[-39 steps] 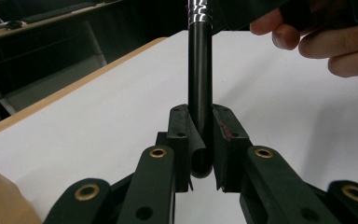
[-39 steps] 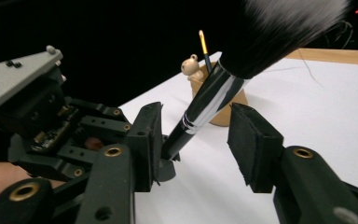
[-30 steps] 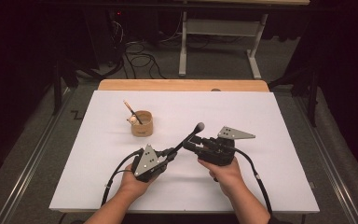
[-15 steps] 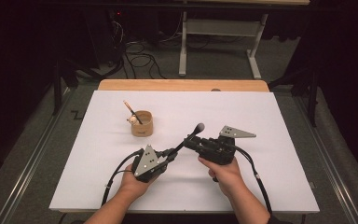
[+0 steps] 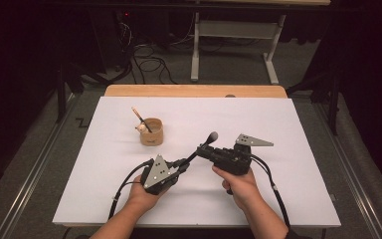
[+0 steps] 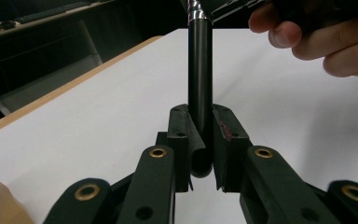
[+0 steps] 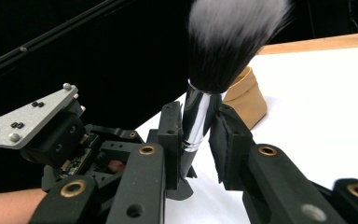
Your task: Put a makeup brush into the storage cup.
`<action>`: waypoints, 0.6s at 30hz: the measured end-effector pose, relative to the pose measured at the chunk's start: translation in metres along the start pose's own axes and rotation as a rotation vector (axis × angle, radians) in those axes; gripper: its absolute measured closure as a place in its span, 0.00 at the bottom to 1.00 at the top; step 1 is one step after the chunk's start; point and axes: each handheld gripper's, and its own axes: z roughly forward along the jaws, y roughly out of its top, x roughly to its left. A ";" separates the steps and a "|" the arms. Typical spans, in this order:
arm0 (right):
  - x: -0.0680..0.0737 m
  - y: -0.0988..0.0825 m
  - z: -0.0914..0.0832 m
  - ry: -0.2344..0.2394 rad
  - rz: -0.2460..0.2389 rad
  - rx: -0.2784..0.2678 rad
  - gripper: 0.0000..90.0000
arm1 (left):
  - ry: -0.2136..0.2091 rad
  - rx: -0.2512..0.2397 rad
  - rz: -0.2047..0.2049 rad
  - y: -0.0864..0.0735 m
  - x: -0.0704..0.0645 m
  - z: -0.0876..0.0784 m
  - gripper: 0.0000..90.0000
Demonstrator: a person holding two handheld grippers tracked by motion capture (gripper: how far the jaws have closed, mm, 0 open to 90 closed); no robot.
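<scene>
The left gripper point(image 5: 179, 166) is clamped on the butt of the makeup brush point(image 5: 199, 149), whose handle slants up and away towards the right gripper point(image 5: 203, 151). That gripper's jaws have just been closing on the metal collar below the bristles. The cup point(image 5: 151, 131) stands farther off, to the left.

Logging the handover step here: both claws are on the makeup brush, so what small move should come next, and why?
Probably open the left claw. It clamps the black handle end of the makeup brush, while the right claw, whose jaws have just been closing, now flanks the silver ferrule. Once that grip is firm, the right could carry it to the cup.
</scene>
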 end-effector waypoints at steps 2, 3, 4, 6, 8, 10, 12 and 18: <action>0.000 0.000 0.000 0.009 0.005 0.001 0.86 | 0.001 0.003 0.002 0.000 0.000 0.000 0.88; 0.000 0.000 0.000 0.014 0.007 0.001 0.86 | -0.001 0.003 0.001 0.000 0.000 0.001 0.88; 0.001 0.000 0.000 0.019 0.011 0.001 0.87 | -0.001 0.003 0.002 0.000 0.000 0.001 0.88; 0.002 0.000 0.000 0.020 0.003 0.000 0.87 | -0.001 0.003 0.004 0.000 0.000 0.001 0.88; 0.001 0.000 0.000 0.024 0.004 0.002 0.87 | -0.001 0.004 0.005 0.000 -0.001 0.001 0.88; 0.002 0.000 0.000 0.024 -0.001 0.003 0.87 | -0.001 0.005 0.004 -0.001 -0.001 0.001 0.88; 0.002 0.000 0.000 0.025 -0.006 0.005 0.87 | 0.000 0.006 0.008 0.000 -0.001 0.001 0.88; 0.004 0.000 0.000 0.016 -0.024 0.005 0.87 | 0.002 0.006 0.000 0.000 -0.001 0.001 0.86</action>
